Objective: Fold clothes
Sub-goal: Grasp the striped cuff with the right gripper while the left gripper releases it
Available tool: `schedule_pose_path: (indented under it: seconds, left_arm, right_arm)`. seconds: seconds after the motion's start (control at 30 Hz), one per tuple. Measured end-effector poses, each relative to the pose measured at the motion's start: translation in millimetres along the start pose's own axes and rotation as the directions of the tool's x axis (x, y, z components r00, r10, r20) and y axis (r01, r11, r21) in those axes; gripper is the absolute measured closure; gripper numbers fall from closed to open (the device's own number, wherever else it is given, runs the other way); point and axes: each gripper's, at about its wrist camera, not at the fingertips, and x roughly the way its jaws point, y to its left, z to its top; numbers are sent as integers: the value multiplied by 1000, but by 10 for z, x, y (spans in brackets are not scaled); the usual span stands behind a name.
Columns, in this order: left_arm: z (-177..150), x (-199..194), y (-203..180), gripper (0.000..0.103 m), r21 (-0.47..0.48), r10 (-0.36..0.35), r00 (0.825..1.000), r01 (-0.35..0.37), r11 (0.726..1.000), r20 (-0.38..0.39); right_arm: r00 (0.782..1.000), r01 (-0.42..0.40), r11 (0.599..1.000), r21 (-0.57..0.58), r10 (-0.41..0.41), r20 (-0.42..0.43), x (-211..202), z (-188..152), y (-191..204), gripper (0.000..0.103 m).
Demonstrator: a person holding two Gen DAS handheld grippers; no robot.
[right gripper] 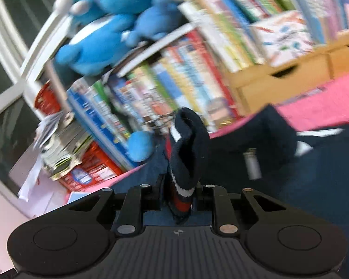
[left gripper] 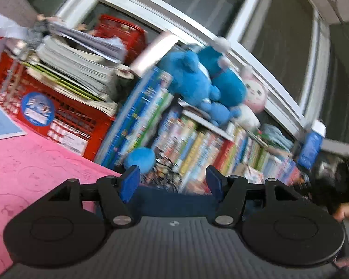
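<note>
I see a big pink mat [left gripper: 35, 162] filling the lower left of the left view and showing again at the right edge of the right view. Behind it, across the middle of both views, stands a long row of books [left gripper: 197, 144], all tilted and blurry. A red crate [left gripper: 65, 116] sits at the left of the left view with a pile of papers [left gripper: 81, 65] on top. Blue plush toys [left gripper: 204, 79] lie on the books near the window frame.

The dark blue garment [right gripper: 290, 162] spreads over the mat in the lower right of the right view. My right gripper [right gripper: 178, 197], at the bottom middle, has its jaws pinching a cuff of that garment with red and white stripes, and the cuff sticks up in front of the books.

My left gripper [left gripper: 172, 183] is at the bottom middle of the left view. Its jaws are spread apart and press on nothing, with dark blue cloth lying just below them.
</note>
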Motion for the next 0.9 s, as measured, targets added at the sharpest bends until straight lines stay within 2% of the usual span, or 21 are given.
schedule_pose_path:
  seconds: [0.07,0.13,0.2,0.23,0.33,0.43,0.5,0.53,0.6,0.63,0.7,0.73,0.77,0.83,0.9]
  left_arm:
    - [25,-32,74,41,-39,19,1000,-18,999,9]
    - [34,-29,67,41,-25,61,998,-61,998,-23]
    - [13,-27,-94,41,77,94,993,-88,993,-75]
    - [-21,-45,-217,41,149,93,991,-79,986,-95]
    - [-163,-126,-620,36,343,60,984,2,939,-170]
    - [-339,-182,-974,28,444,-9,969,121,888,-246]
    - [-501,-141,-1190,24,523,-12,956,171,835,-293]
    - [-601,-88,-1271,23,576,18,953,169,800,-303]
    - [-782,47,-1320,23,667,138,948,93,739,-286]
    - [-830,111,-1289,25,686,203,940,43,727,-275]
    - [-843,205,-1171,25,677,302,915,-45,735,-268]
    - [-798,215,-1105,25,653,331,906,-85,753,-264]
    - [-759,211,-1053,25,642,358,899,-121,757,-251]
    - [-710,208,-978,25,649,410,882,-174,740,-231]
    - [-721,218,-934,24,674,460,860,-207,710,-221]
  right_arm:
    - [1000,26,1000,-5,-26,5,-59,-10,-169,80]
    - [999,51,999,3,-51,-2,-88,-29,-356,80]
    - [998,68,998,8,-68,-8,-95,-53,-524,80]
    - [997,75,997,10,-75,-11,-97,-66,-605,80]
    - [997,82,996,-17,-82,-8,-108,-96,-759,80]
    - [997,78,994,-72,-78,4,-141,-103,-785,80]
    - [997,76,990,-121,-74,16,-176,-105,-774,80]
    - [997,78,984,-157,-75,27,-209,-104,-742,80]
    - [996,88,971,-224,-79,49,-282,-97,-678,80]
    - [995,93,963,-255,-80,60,-328,-91,-650,80]
    - [993,108,948,-301,-87,80,-407,-80,-646,80]
    - [991,120,943,-311,-98,86,-426,-79,-685,80]
    - [990,133,938,-321,-109,91,-444,-78,-724,79]
    - [986,158,927,-341,-130,103,-481,-76,-801,79]
    - [983,179,921,-346,-150,109,-502,-78,-899,79]
